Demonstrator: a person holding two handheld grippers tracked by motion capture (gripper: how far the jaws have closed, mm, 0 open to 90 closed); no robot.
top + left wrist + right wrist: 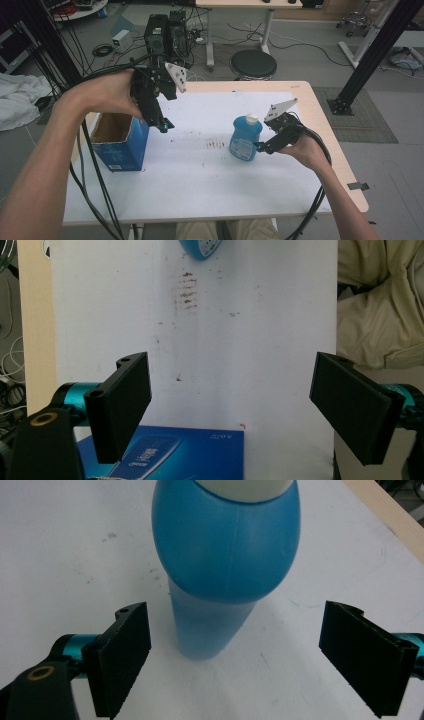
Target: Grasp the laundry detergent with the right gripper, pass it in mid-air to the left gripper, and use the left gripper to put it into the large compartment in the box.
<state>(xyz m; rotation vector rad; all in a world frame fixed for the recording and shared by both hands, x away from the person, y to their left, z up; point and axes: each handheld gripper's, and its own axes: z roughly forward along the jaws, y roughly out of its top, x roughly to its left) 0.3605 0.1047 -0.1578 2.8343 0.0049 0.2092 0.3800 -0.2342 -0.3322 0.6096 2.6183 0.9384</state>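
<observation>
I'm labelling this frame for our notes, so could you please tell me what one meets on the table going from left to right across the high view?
Blue box → left gripper, held above the table → dark smudges on the white table top → blue bottle → right gripper, jaws open beside the bottle.

Probably a lab (floor cables (107, 50), computer towers (167, 32)).

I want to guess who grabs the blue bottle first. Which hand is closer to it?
The right. Its hand-held gripper sits right beside the bottle, open jaws facing it. The left hand-held gripper hangs open above the box, far from the bottle.
</observation>
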